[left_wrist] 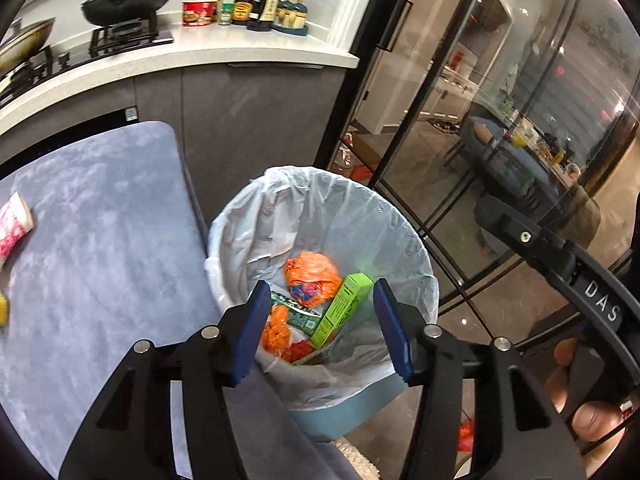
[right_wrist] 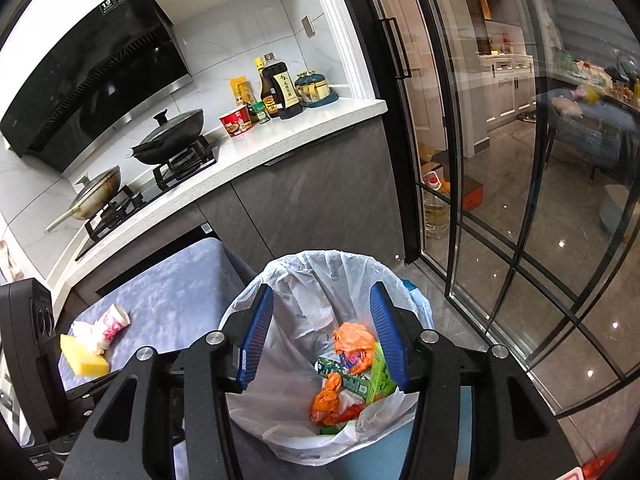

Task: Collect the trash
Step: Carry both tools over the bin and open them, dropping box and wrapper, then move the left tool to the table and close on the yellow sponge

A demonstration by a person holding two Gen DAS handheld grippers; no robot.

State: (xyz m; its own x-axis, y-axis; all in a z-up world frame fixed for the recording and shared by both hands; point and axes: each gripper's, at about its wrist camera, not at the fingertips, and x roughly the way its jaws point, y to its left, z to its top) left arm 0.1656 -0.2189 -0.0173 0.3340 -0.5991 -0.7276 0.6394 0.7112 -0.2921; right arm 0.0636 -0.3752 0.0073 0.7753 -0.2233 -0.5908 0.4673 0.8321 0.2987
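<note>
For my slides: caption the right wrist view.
Open right gripper above lined bin holding orange wrappers.

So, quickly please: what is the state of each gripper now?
Left gripper: open, holding nothing, above the white-lined blue trash bin.
Right gripper: open, holding nothing.

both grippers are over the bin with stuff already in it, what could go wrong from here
1. The light green box stands on end in the trash bin, near the left hand-held gripper; dipping lower could knock it.
2. The liner hangs loosely over the rim; a finger could snag it.
3. The sponge, tissue and pink-printed paper cup remain on the blue-grey surface, easily missed.
</note>
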